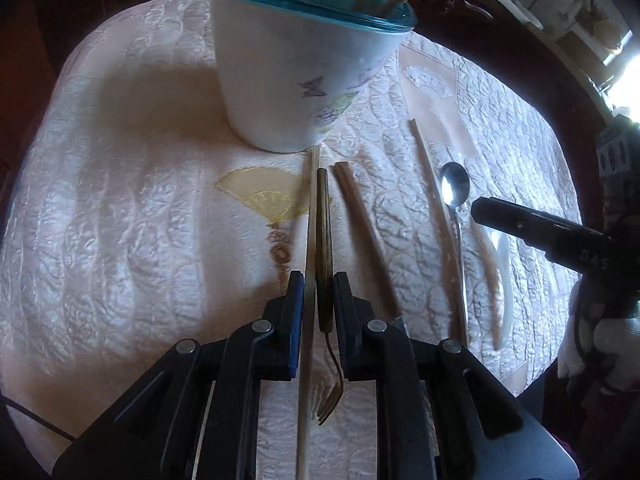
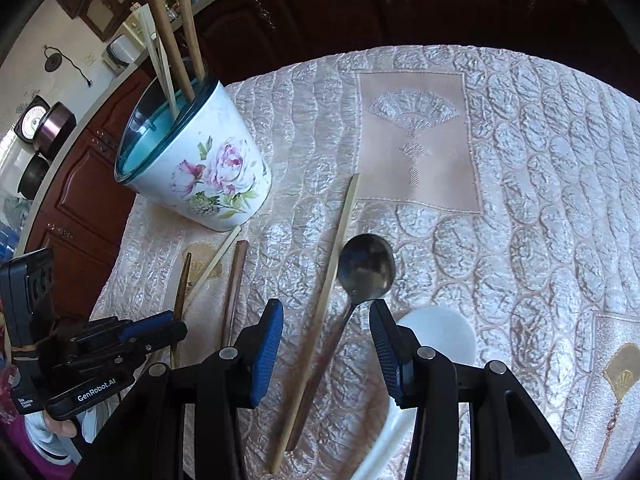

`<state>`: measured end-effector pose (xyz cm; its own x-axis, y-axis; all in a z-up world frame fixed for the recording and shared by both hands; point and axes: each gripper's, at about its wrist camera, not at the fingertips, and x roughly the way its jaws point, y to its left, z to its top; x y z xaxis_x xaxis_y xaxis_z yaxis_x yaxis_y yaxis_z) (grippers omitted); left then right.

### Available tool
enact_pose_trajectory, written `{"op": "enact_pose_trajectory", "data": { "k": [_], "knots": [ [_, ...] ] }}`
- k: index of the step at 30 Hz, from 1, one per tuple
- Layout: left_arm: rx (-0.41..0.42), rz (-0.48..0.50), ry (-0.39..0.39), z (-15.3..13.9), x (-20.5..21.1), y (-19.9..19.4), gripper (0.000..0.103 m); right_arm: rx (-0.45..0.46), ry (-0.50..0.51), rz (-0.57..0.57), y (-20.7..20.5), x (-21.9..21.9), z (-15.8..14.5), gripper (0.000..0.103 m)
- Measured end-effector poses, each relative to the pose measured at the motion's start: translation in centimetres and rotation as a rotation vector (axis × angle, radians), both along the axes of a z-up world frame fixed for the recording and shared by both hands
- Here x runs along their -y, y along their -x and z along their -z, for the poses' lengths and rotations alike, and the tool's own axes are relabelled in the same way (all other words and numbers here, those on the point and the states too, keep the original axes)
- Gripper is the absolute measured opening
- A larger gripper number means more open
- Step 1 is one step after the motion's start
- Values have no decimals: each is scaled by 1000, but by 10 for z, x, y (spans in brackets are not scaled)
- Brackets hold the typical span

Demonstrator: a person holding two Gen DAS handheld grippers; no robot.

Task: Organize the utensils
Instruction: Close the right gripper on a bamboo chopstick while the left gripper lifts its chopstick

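Note:
A white floral cup with a blue rim holds several chopsticks; it also shows in the right wrist view. My left gripper has its jaws close around a dark-handled fork and a pale chopstick lying on the cloth. A brown chopstick, another pale chopstick, a metal spoon and a white spoon lie to the right. My right gripper is open above the metal spoon and pale chopstick.
A quilted pale cloth covers the table. The white spoon lies under my right finger. Dark wooden cabinets stand behind the table. The left gripper shows at the left of the right wrist view.

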<state>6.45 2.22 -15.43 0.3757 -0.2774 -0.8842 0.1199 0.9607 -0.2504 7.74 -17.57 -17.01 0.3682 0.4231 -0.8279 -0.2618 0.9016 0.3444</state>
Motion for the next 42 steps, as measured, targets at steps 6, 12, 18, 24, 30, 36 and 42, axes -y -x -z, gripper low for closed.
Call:
{"op": "enact_pose_trajectory", "data": {
  "k": [6,12,18,24,30,36,42],
  "knots": [
    [-7,12,-16,1,-7,-1,18,-10,-28,-17,-9,-12,0,43],
    [-6,17,16,-4,-22,3,18,-12,-38,-17,-12,-15,1,43],
    [12,26,24,-13,-21,-5,18,-11,-32,-14,-16,-9,1,43],
    [25,23,-78,-6,-7,-24,18,-3,-30,-5,-13,-3,1,43],
    [23,33,-136,3,0,-47,18,24,9,20,-39,7,-7,43],
    [38,32,-175,5,8,-56,18,-11,31,-4,-77,-6,7,41],
    [41,15,-173,9,15,-66,19,-29,52,-1,-91,-15,24,26]
  ]
}}
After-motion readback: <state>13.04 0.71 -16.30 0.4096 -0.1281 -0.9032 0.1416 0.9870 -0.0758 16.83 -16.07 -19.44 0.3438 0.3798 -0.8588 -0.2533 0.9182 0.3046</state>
